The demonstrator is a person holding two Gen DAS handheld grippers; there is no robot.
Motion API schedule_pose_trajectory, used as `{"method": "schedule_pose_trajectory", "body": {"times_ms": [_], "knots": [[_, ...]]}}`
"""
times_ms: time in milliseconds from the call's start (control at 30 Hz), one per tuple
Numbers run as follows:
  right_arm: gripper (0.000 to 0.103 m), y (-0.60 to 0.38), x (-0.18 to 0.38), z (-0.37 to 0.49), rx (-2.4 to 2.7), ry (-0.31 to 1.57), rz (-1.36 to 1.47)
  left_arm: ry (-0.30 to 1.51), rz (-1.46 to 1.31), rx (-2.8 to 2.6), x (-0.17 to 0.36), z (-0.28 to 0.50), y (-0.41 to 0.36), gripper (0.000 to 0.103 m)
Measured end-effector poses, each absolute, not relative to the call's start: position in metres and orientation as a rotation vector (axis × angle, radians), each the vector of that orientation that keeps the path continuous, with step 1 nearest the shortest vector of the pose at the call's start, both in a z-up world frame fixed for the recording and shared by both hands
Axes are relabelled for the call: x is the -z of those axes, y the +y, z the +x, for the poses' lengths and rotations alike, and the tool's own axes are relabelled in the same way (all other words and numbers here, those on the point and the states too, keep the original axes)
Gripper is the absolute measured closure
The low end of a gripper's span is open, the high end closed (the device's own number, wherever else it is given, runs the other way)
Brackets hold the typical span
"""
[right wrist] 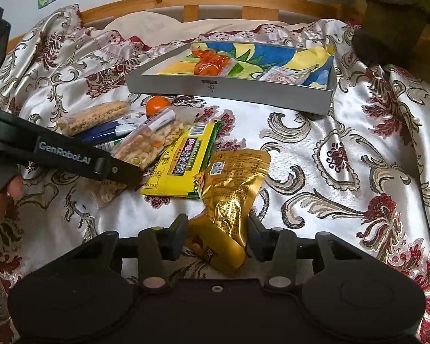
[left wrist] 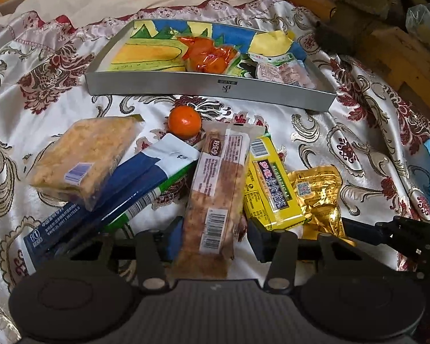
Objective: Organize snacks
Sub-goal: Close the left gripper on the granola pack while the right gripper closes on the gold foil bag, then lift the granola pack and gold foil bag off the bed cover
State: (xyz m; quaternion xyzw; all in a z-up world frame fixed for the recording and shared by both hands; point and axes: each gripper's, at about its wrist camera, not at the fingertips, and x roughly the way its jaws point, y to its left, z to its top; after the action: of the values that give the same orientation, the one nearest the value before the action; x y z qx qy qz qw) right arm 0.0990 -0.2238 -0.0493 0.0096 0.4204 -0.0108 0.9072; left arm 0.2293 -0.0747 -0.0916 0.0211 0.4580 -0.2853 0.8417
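Left gripper [left wrist: 212,236] clamps nut bar [left wrist: 215,200]; right gripper [right wrist: 218,236] clamps gold pouch [right wrist: 229,200], lower ends hidden.

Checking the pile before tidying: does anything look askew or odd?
The snacks lie loose and overlapping on the cloth, not in the tray: the rice cake pack rests tilted on the blue packet. No spills.

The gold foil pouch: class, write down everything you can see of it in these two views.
The gold foil pouch is crinkled, shiny, printed with small text and a QR label. It lies on the patterned satin cloth, its upper edge tucked against the yellow packet. Its lower end sits between the fingers of the right claw, which appear to press its sides. It is outside the grey tray.
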Motion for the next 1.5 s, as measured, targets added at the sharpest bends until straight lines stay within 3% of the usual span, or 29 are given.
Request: {"method": "schedule_pose_trajectory", "body": {"times_ms": [67,167,900,1500], "knots": [[0.056,-0.226,0.049,0.100,0.021,0.870,0.031,0.963,0.047,0.583,0.092,0.228,-0.073,0.060],[0.057,-0.224,0.048,0.099,0.019,0.866,0.014,0.967,0.028,0.577,0.091,0.227,-0.070,0.061],[0.062,-0.193,0.039,0.073,0.051,0.799,-0.396,1.019,-0.198,0.495,0.083,0.174,-0.065,0.065],[0.067,-0.198,0.030,0.069,0.107,0.721,-0.440,0.938,-0.162,0.438,0.079,0.146,-0.072,0.065]]}}
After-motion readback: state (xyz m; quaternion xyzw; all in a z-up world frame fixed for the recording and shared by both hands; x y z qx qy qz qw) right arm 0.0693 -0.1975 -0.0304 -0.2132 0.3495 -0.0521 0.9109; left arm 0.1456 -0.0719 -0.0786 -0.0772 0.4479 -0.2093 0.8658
